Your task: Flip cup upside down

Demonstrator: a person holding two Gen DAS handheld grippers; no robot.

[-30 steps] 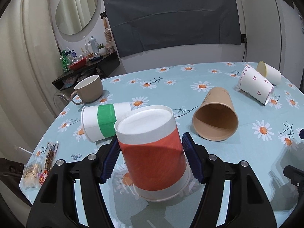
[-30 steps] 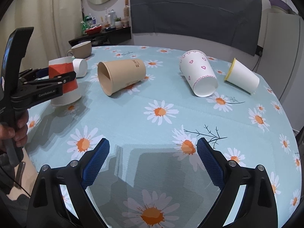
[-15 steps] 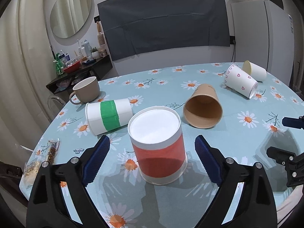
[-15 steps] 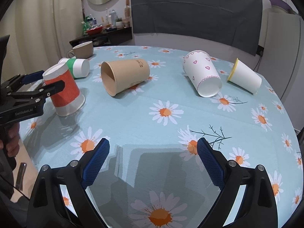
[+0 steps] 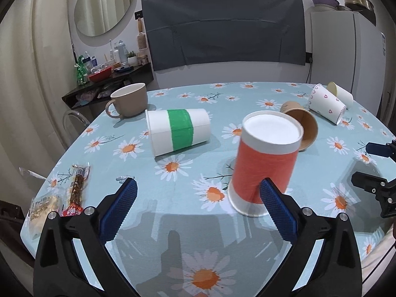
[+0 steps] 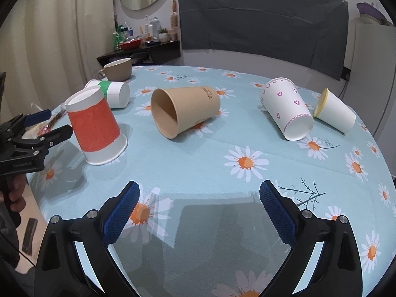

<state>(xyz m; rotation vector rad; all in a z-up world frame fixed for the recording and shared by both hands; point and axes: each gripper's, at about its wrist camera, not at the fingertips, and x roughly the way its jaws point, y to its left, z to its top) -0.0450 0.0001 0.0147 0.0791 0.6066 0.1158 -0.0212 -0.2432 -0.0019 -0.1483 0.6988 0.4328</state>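
Observation:
A red-banded paper cup [image 5: 266, 163] stands upside down on the daisy tablecloth, also in the right wrist view [image 6: 95, 127]. My left gripper [image 5: 198, 206] is open and empty, drawn back, the cup just beyond its right finger; it shows in the right wrist view [image 6: 42, 126]. A green-banded cup [image 5: 178, 130] lies on its side left of the red one. A brown cup [image 6: 184, 110], a heart-print cup [image 6: 287, 107] and a yellow-rimmed cup [image 6: 334, 111] lie on their sides. My right gripper [image 6: 199, 210] is open and empty above the tablecloth.
A beige mug [image 5: 128, 100] stands at the table's far left. Snack wrappers [image 5: 57, 195] lie near the left table edge. A dark shelf with bottles [image 5: 109, 74] and a white fridge [image 5: 346, 49] stand behind the table [image 6: 222, 158].
My left gripper opened, let go of the red cup and drew back toward me and to the left. The red cup stays upside down on the table. The right gripper barely moved.

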